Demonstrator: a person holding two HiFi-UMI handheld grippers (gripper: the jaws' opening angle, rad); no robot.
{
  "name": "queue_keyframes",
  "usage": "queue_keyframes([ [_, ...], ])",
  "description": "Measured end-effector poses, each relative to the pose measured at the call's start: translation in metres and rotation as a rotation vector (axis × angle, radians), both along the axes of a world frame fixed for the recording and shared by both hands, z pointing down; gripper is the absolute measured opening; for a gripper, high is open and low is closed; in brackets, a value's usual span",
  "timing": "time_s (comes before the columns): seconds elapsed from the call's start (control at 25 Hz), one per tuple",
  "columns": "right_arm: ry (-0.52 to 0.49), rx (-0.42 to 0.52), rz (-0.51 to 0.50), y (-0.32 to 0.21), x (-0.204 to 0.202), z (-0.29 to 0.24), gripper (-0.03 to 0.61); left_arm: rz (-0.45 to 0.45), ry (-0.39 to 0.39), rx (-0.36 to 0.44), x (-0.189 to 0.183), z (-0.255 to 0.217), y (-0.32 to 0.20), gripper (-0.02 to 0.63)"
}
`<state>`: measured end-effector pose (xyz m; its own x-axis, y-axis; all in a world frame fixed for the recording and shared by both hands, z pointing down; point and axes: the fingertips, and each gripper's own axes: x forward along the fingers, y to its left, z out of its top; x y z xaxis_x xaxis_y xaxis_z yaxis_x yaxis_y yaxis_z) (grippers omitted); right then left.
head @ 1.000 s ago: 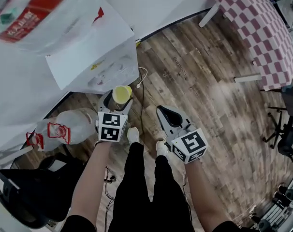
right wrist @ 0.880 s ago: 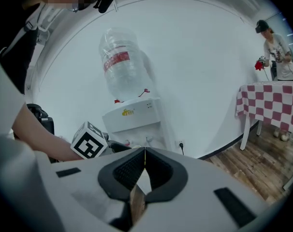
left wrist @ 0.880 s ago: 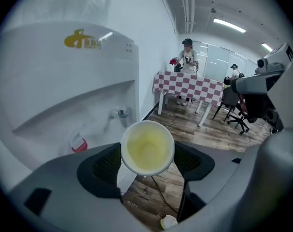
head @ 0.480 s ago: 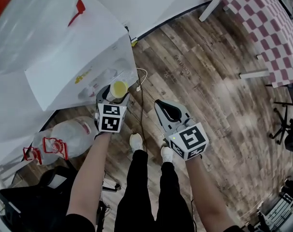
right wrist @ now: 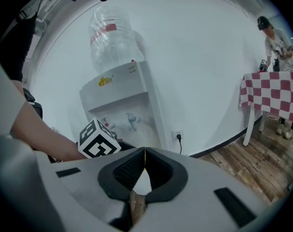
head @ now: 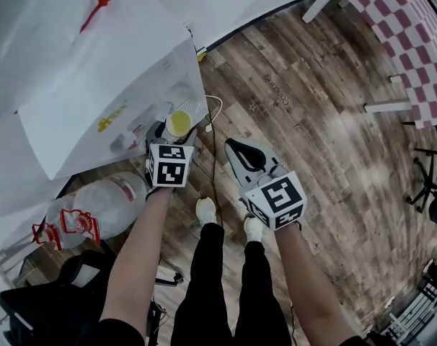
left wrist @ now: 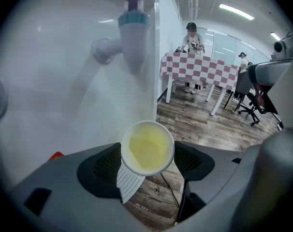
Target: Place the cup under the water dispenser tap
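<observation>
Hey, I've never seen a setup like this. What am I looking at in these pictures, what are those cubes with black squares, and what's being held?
A person stands on a wooden floor, holding a two-jaw gripper in each hand; the marker cubes are part of them. The top-down picture comes from a camera on the person's head. The other two come from cameras riding on the grippers, looking along their jaws. The left gripper grips a paper cup, with the tap of the water dispenser just above it. The right gripper is shut and empty. A large water bottle lies on the floor.
</observation>
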<state>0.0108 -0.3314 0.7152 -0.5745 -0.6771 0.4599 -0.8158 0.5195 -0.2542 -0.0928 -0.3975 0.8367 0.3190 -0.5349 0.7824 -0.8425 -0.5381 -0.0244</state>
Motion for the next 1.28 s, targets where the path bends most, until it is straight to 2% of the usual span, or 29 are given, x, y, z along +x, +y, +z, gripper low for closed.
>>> queue_keyframes([
  [0.28,-0.001,-0.032,0.012,0.007,0.006,0.016,0.021,-0.032,-0.011,-0.024,-0.005,0.012,-0.014,0.35],
  [0.52,-0.003,-0.034,0.03,0.008,0.015,0.017,0.021,-0.014,-0.034,-0.019,0.0,0.014,-0.021,0.35],
  [1.0,-0.006,-0.045,0.032,0.019,0.022,0.016,0.021,-0.039,-0.045,-0.025,-0.005,0.011,-0.013,0.367],
  [1.28,-0.013,-0.027,0.003,0.024,0.02,-0.001,0.02,-0.049,-0.025,-0.013,-0.001,-0.008,0.001,0.367],
])
